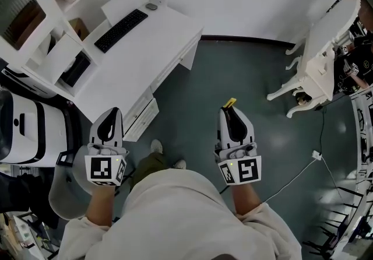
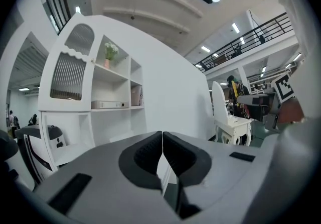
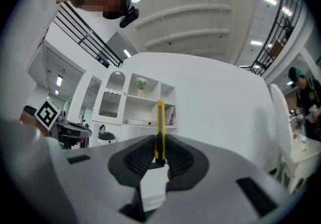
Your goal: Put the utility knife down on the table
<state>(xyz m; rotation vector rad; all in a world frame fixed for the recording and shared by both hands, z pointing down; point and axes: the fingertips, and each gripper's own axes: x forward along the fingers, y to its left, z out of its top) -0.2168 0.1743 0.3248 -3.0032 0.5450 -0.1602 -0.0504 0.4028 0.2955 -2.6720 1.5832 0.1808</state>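
Note:
A slim yellow utility knife (image 3: 160,130) stands upright between the pads of my right gripper (image 3: 159,155), which is shut on it; its yellow tip (image 1: 230,102) pokes past the jaws in the head view. That right gripper (image 1: 229,111) hangs over the dark floor, apart from the white desk (image 1: 125,72). My left gripper (image 1: 113,114) is at the desk's near corner. Its jaws meet with nothing between them (image 2: 162,155). Both grippers point about level toward the white wall.
On the desk lie a black keyboard (image 1: 120,30) and a mouse (image 1: 151,6). A white shelf unit (image 2: 85,82) rises at the desk's left. Drawers (image 1: 140,114) hang under the desk front. A white chair (image 1: 317,58) stands at right, and a cable with plug (image 1: 315,155) crosses the floor.

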